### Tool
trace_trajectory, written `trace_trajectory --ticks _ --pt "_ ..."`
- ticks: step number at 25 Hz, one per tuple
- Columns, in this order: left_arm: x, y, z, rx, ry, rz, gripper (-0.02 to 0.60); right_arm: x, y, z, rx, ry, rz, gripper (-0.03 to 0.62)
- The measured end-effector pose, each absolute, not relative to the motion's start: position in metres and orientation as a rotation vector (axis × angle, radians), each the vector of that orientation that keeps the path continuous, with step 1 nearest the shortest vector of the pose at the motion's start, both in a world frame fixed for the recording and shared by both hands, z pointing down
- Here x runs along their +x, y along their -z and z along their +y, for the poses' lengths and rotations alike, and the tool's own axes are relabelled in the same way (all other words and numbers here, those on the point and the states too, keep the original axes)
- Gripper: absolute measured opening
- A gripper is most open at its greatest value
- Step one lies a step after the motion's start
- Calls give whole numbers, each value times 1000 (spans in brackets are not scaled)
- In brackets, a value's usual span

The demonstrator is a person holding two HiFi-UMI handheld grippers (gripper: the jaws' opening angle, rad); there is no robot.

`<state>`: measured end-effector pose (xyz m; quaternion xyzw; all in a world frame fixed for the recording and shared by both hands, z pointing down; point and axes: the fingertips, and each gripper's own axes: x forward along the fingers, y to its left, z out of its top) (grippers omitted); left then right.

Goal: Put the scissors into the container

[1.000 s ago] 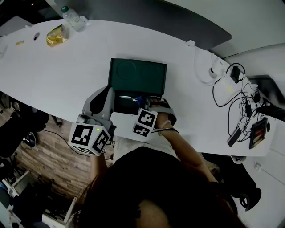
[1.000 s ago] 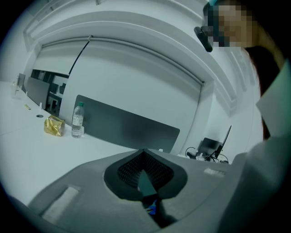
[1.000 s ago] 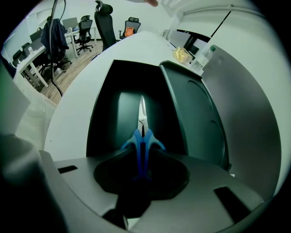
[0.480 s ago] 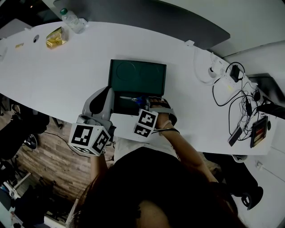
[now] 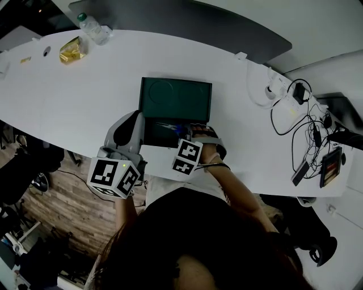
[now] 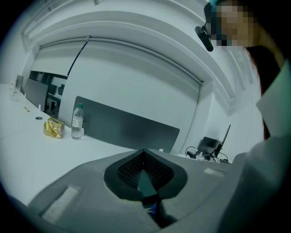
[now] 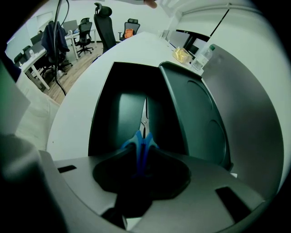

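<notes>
scissors (image 7: 143, 119) as before in container (image 5: 154, 133), handles gripped in right hand-held gripper's (image 7: 142, 154) just-widening jaws; left hand-held gripper (image 6: 146, 191) clamped on its wall

- You're in an office: a long white counter (image 5: 68, 96) with a grey divider panel (image 5: 187, 17) along it.
- Swivel chairs (image 7: 102, 20) stand at more desks (image 7: 32, 57) across the room.
- Cables (image 5: 309, 133) and a monitor (image 6: 226, 136) crowd the counter's end.

Left tool (image 5: 138, 118): grey moulded shell, dark mesh-textured recess round the jaws. Left cube (image 5: 113, 177) at its rear, black square markers on white. Right tool (image 5: 180, 132): same grey shell, right cube (image 5: 186, 157) marked alike. Dark strap (image 5: 214, 165) round right wrist. White garment (image 5: 166, 184). Torso (image 5: 193, 243) dark, hair or cloth unclear.
</notes>
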<state>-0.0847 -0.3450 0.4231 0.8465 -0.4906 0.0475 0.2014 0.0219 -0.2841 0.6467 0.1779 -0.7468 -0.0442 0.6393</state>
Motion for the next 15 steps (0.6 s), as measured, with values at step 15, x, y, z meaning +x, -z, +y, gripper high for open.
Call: trace_trajectory --ticks 15 --pt "-83 -412 -339 2418 -138 -1349 11 21 -627 -287 501 74 -1760 149"
